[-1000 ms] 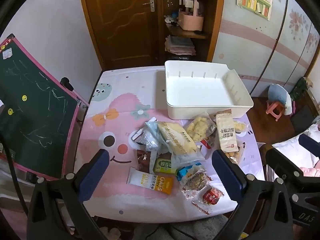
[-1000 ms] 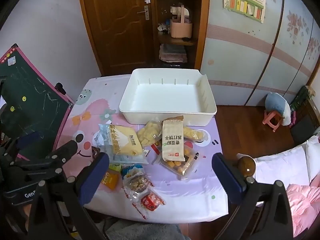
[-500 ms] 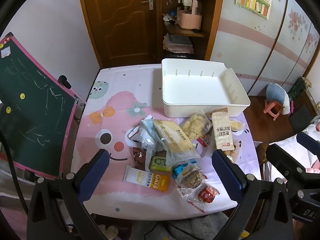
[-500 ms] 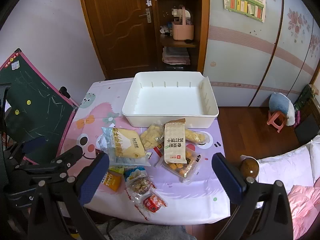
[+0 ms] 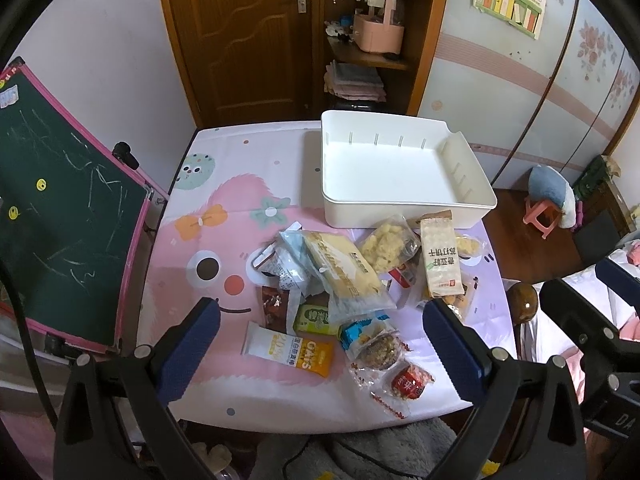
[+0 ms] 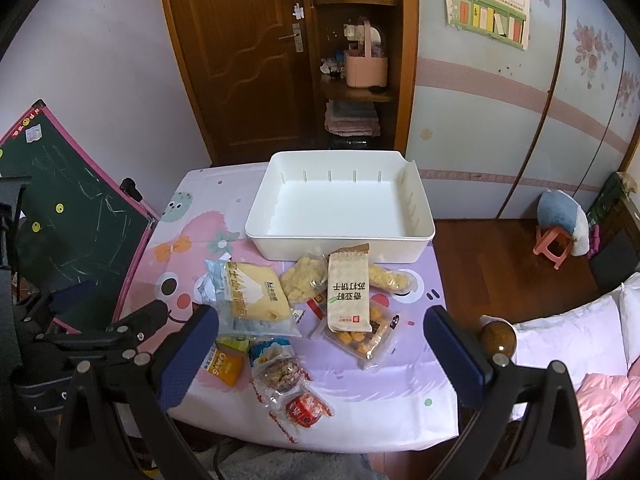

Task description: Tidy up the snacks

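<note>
A white empty tray stands at the table's far right. In front of it lies a heap of snack packets: a tall beige cracker pack, a big yellow bag, a clear bag of yellow puffs, an orange oats bar and a small red packet. My left gripper is open and empty, above the table's near edge. My right gripper is open and empty, above the near edge too.
A green chalkboard leans at the table's left side. A wooden door and shelf stand behind the table. A bed with pink bedding is at the right, and a small pink stool stands on the floor.
Both grippers have drawn back and risen slightly, so the table and snacks sit a little lower and farther in both views. Nothing on the table has moved.
</note>
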`<state>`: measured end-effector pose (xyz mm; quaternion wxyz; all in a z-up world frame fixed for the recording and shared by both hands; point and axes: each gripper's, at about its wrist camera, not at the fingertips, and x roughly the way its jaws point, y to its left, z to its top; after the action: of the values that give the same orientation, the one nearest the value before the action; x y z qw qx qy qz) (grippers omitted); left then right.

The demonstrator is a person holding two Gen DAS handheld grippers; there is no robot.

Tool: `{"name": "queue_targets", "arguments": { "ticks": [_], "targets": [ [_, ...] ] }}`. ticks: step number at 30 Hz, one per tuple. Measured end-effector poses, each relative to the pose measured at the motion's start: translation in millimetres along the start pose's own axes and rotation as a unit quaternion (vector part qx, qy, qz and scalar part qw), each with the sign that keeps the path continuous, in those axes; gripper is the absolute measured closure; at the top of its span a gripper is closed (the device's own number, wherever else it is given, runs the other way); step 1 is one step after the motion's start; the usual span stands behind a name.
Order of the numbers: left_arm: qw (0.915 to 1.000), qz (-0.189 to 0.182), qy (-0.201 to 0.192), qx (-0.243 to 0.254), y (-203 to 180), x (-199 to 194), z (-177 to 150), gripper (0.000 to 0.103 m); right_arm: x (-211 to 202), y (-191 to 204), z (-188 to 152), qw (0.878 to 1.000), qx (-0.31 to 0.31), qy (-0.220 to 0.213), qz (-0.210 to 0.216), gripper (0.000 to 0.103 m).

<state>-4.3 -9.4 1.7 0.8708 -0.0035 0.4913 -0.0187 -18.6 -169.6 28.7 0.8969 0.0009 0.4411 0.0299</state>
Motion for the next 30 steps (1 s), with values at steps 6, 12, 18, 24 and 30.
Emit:
{"name": "queue_targets", "arguments": {
  "ticks": [6,12,18,24,30],
  "targets": [
    [1.0,-0.003,0.002,0.0,-0.3,-2.4,1.3,0.002,-8.6,-2.6,-2.4,1.0,-0.003,-0.012,-0.003,0.0],
    [0.9998,-0.016,0.008,0.001,-2.9,-5.6,1.1,0.002,-11.4,-4.0,-4.6,1.0,-0.006,-0.014,-0.004,0.0],
    [0.9998,-0.017,0.006,0.0,-5.3,-7.8,1.6,0.002,-13.6,-3.6,-5.0,1.0,-0.007,-0.017,-0.003,0.0],
    [0.9998,-0.02,0.004,-0.002,-4.4,-10.5,3.5,0.002,-17.0,-4.8,-5.6,1.0,-0.005,-0.019,-0.001,0.001],
    [0.9999,-0.014,0.0,-0.004,-5.2,-13.1,4.9,0.002,-21.4,-8.5,-3.6,1.0,-0.005,-0.024,-0.001,0.001]
  ]
}}
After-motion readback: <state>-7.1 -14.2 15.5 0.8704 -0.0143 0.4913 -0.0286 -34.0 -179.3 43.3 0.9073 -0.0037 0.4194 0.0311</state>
